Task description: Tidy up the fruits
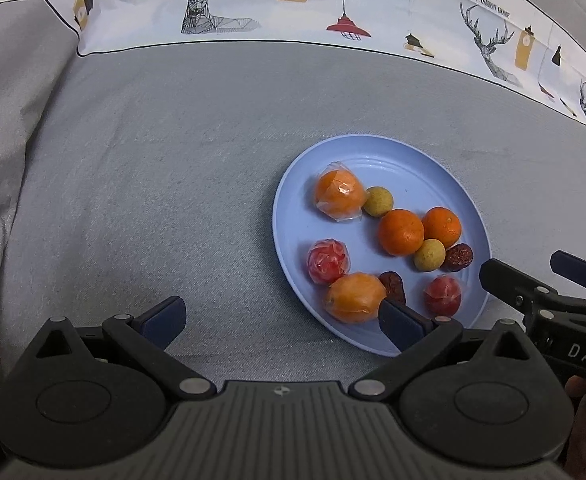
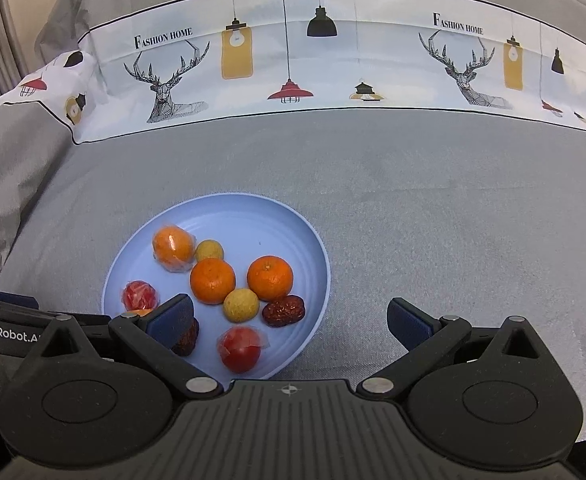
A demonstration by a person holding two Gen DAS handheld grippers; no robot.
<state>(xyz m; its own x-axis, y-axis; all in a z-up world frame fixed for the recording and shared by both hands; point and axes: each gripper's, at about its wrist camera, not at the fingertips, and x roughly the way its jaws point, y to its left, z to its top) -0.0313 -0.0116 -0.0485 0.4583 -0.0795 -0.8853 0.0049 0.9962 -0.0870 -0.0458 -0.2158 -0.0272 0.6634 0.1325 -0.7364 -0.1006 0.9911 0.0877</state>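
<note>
A light blue plate (image 2: pixel 317 248) sits on a grey cloth (image 2: pixel 413 208), with a white printed band of deer and hanging lamps (image 2: pixel 293 52) running along the cloth beyond the plate. All the fruit lies on the plate. At its far left is a plastic-wrapped orange (image 2: pixel 173 249) touching a small yellow-green fruit (image 2: pixel 209 251). Near the plate's centre two bare mandarins (image 2: pixel 212 281) lie side by side, with a second yellow-green fruit (image 2: pixel 241 305) touching them on the near side and a wrinkled red date (image 2: pixel 284 311) just beside that. Along the plate's near edge are a wrapped red fruit (image 2: pixel 240 349), a second date (image 1: pixel 392 286), another wrapped orange (image 1: pixel 355 298) and, to the left, a second wrapped red fruit (image 2: pixel 140 295). The left gripper (image 1: pixel 281 322) has its jaws spread wide and empty; its right finger overlaps the plate's near rim, its left finger is over bare cloth. The right gripper (image 2: pixel 291 320) is also wide and empty, with its left finger over the plate's near fruit and its right finger over cloth beyond the plate's right rim.
</note>
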